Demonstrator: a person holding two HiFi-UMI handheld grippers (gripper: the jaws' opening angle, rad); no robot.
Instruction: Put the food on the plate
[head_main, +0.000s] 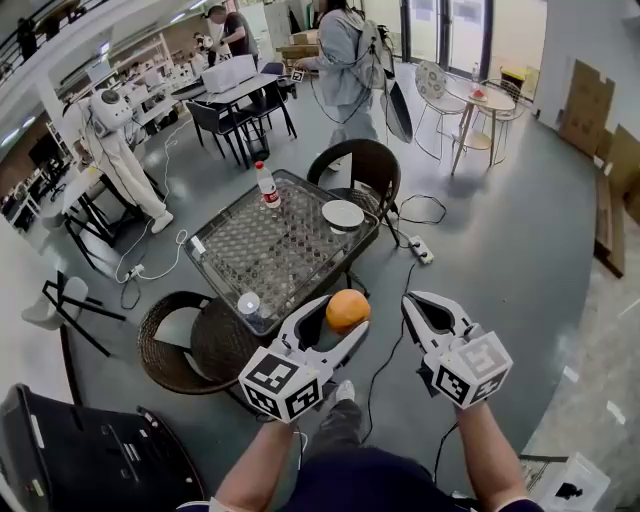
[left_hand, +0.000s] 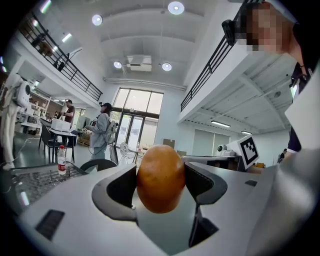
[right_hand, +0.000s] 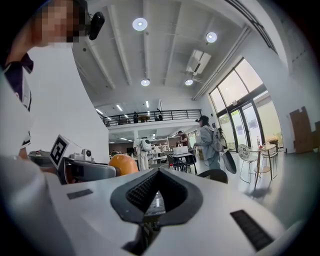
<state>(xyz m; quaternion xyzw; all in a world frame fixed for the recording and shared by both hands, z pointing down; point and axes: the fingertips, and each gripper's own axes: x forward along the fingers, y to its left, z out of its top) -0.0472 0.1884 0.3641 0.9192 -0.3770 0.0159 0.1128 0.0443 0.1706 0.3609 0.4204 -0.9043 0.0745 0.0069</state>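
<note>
My left gripper (head_main: 343, 318) has its fingers closed on the food (head_main: 347, 309), a round orange piece pinched from both sides and held in the air at the lower middle of the head view. My right gripper (head_main: 421, 301), just to the right of it, has its fingers pressed together with nothing between them. The plate (head_main: 343, 214) sits empty near the right edge of the glass counter (head_main: 270, 250), higher in the frame and well apart from the food.

I judge this to be the carrying step: the food is gripped but not yet delivered. Next I should reach forward over the counter, lower the food onto the middle of the plate, and part the fingers slowly, since a round piece could roll.
</note>
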